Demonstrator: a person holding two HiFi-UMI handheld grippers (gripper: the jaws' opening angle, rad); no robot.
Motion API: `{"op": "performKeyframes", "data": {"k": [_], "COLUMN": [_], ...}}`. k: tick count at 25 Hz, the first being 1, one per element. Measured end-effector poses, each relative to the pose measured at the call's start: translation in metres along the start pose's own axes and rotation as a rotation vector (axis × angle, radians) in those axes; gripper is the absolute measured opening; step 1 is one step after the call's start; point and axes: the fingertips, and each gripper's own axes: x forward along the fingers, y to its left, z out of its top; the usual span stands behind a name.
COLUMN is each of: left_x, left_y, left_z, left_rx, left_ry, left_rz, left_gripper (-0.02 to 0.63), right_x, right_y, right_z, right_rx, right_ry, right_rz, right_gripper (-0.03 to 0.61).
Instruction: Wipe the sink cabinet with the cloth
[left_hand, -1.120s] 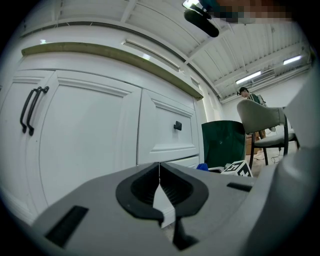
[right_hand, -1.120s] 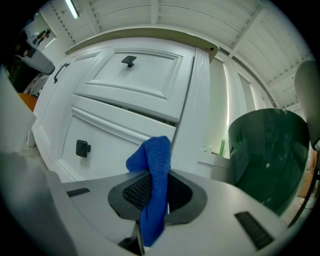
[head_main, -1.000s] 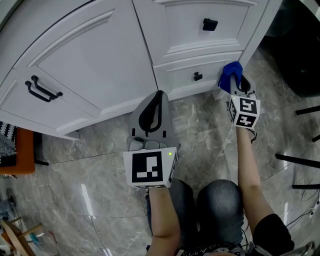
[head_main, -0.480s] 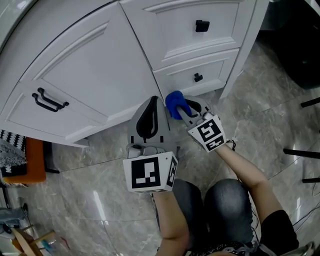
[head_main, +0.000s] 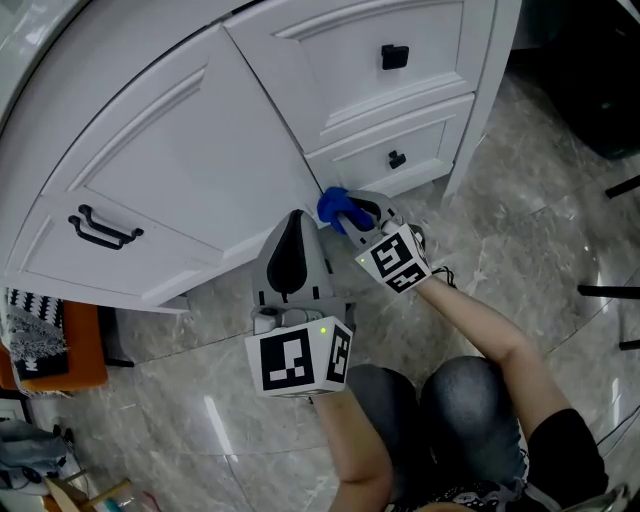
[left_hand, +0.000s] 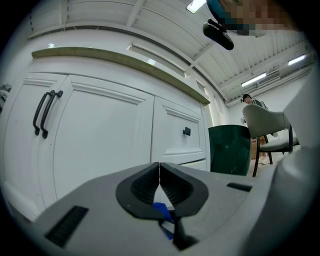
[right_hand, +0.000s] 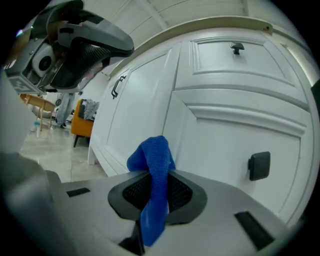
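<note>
Caught the right gripper (head_main: 350, 214) clenched hard on the blue cloth (head_main: 334, 206), with a wad bunched up above the jaws and a tail hanging down behind them. Found that cloth way down low at the white cabinet (head_main: 190, 140), right by the bottom edge at the seam between the curved door (head_main: 215, 170) and the drawer stack. Looked pressed against the wood, but couldn't swear to actual contact from any view. Saw the left gripper (head_main: 297, 222) just beside it, jaws closed tip to tip on nothing at all, pointed at the lower part of that door and held above the marble floor (head_main: 530, 250). Only caught a sliver of blue past those closed jaws in the left gripper view, not between them. Noticed a black bar handle (head_main: 105, 228) on the door well off to the left, plus a small black knob on the upper drawer (head_main: 394, 57) and another on the lower drawer (head_main: 397, 159), the lower one near the cloth. Also spotted a dark green bin (left_hand: 229, 150) and a chair (left_hand: 265, 125) beyond the cabinet's far end, and an orange seat (head_main: 45, 345) at the left edge of the head view. Knees in jeans (head_main: 470, 400) down at the bottom, both forearms stretched toward the cabinet.
</note>
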Motion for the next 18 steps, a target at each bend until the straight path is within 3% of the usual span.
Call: {"op": "performKeyframes", "data": {"k": [11,18], "left_x": [0.006,0.01], "left_y": [-0.001,-0.002], "left_z": [-0.007,-0.011], "left_rx": [-0.014,-0.009], "left_ry": [0.011,0.021], "left_rz": [-0.015,-0.018], "left_gripper": [0.006,0.006], "right_x": [-0.004,-0.025], "right_y": [-0.007,-0.063], "right_z": [-0.005,-0.027], "right_rx": [-0.017,0.099], "right_ry": [-0.02,-0.017], "right_rz": [-0.017,-0.149], "right_gripper": [0.06,0.06]}}
